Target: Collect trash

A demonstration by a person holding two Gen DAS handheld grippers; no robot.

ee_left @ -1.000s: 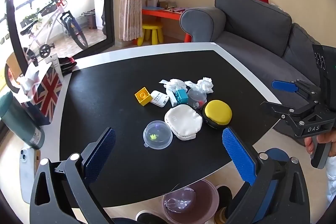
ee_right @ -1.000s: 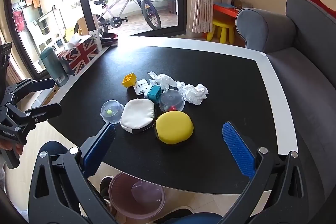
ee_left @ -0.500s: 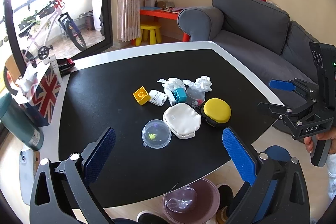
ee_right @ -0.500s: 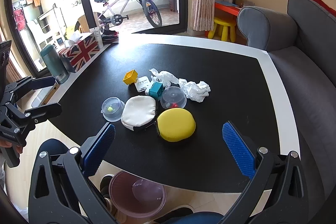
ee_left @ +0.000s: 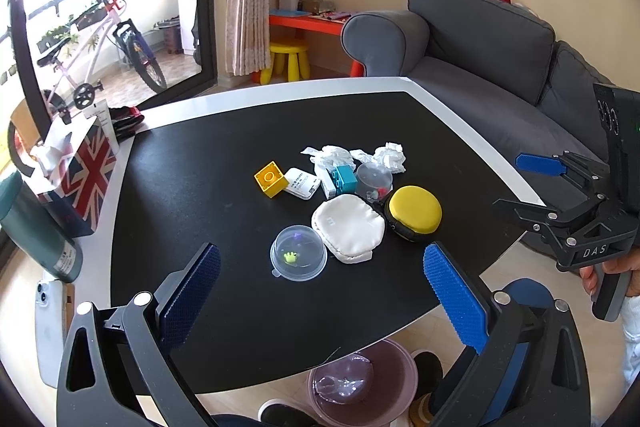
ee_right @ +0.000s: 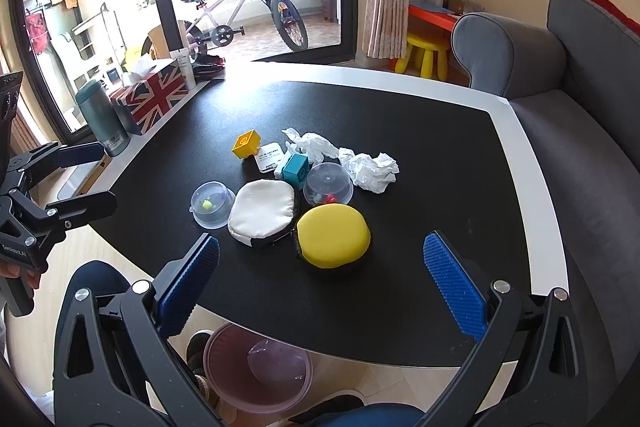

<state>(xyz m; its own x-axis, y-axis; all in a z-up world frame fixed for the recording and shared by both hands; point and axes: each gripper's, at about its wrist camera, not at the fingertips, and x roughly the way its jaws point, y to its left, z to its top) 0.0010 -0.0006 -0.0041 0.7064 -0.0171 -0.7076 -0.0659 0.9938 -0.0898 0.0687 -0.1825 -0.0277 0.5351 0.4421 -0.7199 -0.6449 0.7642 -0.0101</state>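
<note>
Two crumpled white tissues lie on the black table: one at the right of the clutter, also seen in the left wrist view, and one behind the teal block, in the left wrist view too. A pink trash bin stands on the floor under the table's near edge, visible from the left wrist as well. My left gripper is open above the near table edge, nothing between its fingers. My right gripper is open and empty, just short of the yellow case.
Around the tissues sit a yellow round case, a white pouch, two clear domed capsules, a yellow block, a teal block and a white card. A flag tissue box and green bottle stand at the left edge; a grey sofa is right.
Both grippers have eased slightly back and up from the table, so the clutter sits a little farther off. Both stay open and empty; nothing on the table moved.
</note>
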